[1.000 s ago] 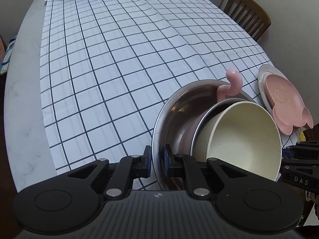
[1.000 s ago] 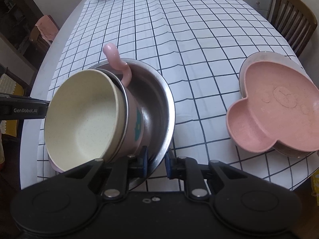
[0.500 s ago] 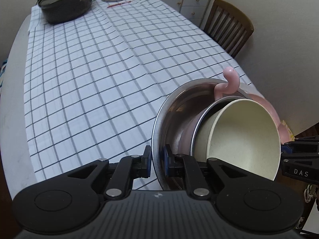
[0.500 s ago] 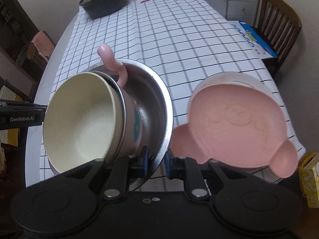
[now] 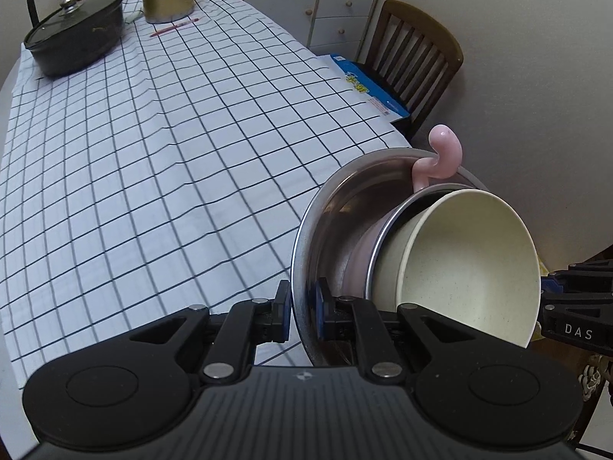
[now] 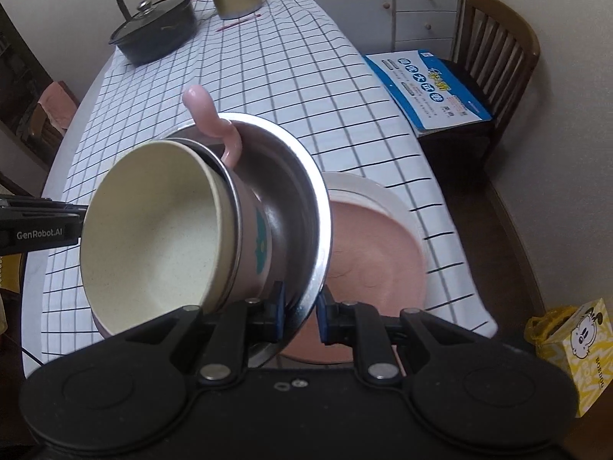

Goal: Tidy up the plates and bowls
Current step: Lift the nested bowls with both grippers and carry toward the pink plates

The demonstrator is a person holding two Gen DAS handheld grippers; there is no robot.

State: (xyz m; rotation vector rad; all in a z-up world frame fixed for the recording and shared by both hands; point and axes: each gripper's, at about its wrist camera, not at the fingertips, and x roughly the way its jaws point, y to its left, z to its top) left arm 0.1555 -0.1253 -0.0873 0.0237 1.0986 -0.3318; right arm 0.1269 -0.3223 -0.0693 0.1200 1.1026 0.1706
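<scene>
The room is dim and evenly lit, the shadows soft. Pale glare sits on the steel bowl (image 6: 302, 199), and beside it the pink plate (image 6: 377, 245) smears with blur. Around the bowl, the checked tablecloth (image 5: 161, 145) bends toward dark, rounded corners.

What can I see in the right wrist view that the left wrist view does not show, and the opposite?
Only the right wrist view shows the pink plate on a white plate behind the bowls, and the yellow box. The left wrist view shows nothing that the right lacks. Both show the steel bowl with its rim between the fingers of the left gripper and the right gripper, the cream bowl nested inside, the black pot and the chair.
</scene>
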